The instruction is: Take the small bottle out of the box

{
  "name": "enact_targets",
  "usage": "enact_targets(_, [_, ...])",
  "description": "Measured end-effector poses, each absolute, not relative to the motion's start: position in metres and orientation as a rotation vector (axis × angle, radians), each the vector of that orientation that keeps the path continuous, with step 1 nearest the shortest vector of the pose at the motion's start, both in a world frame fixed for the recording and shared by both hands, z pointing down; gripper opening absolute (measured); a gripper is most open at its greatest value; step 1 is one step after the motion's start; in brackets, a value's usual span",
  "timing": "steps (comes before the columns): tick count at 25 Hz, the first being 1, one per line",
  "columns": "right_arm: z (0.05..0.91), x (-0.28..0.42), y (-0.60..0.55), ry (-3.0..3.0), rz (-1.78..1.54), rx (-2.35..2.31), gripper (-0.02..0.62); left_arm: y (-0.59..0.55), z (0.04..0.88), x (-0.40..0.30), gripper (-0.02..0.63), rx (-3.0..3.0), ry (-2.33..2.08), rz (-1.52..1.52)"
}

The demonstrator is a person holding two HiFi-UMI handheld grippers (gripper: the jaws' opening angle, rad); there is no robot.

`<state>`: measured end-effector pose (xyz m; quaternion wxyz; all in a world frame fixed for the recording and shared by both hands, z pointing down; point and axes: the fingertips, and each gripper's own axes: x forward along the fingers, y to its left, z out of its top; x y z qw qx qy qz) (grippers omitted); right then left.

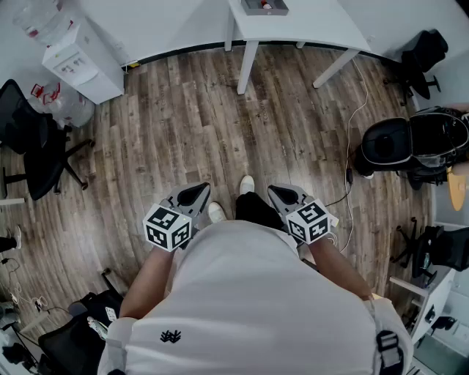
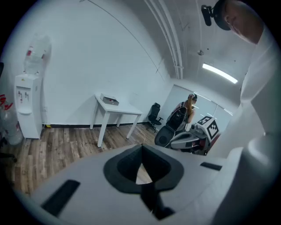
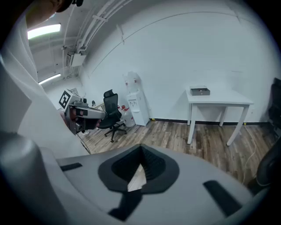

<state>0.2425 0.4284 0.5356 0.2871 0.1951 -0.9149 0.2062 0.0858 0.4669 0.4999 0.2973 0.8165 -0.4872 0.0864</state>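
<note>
A small grey box [image 1: 265,6] sits on the white table [image 1: 308,26] at the far end of the room. A bit of red shows in the box; I cannot tell whether that is the small bottle. The box also shows as a low grey tray [image 2: 109,100] in the left gripper view and in the right gripper view [image 3: 199,91]. My left gripper [image 1: 196,193] and right gripper [image 1: 283,193] are held close to my body over the wooden floor, far from the table. Both point forward and down. Their jaws meet at the tips with nothing between them [image 2: 141,148] [image 3: 141,148].
A water dispenser [image 1: 77,62] stands at the back left, with a black office chair [image 1: 33,146] near it. An open black case [image 1: 414,143] and a white cable [image 1: 350,132] lie on the floor at the right. Another person [image 2: 189,105] stands far off.
</note>
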Motion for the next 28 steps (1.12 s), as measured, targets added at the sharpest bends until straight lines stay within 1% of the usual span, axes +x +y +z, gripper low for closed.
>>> enact_targets(5, [0.529,0.225,0.402,-2.449,0.521,0.479,0.005,0.447,0.506,0.072,0.006,2.146,-1.313,0.217])
enact_targets(11, [0.544,0.202,0.338,-2.451,0.532,0.437,0.005,0.393,0.509,0.048,0.006,2.114,-1.362,0.237])
enact_targets(18, [0.548,0.148,0.254,-2.512,0.546,0.337,0.006,0.311,0.491,0.015,0.006,2.11,-1.409,0.333])
enact_targets(23, [0.549,0.137,0.202,-2.53,0.577,0.346,0.011,0.249,0.471,0.004,0.006,2.125,-1.444,0.315])
enact_targets(24, [0.55,0.138,0.194,-2.534,0.597,0.362,0.017,0.241,0.47,0.004,0.006,2.126,-1.438,0.314])
enact_targets(27, [0.554,0.146,0.183,-2.54,0.649,0.404,0.077,0.222,0.472,0.014,0.006,2.152,-1.393,0.337])
enact_targets(28, [0.556,0.149,0.178,-2.537,0.665,0.419,0.077,0.215,0.472,0.017,0.006,2.165,-1.377,0.35])
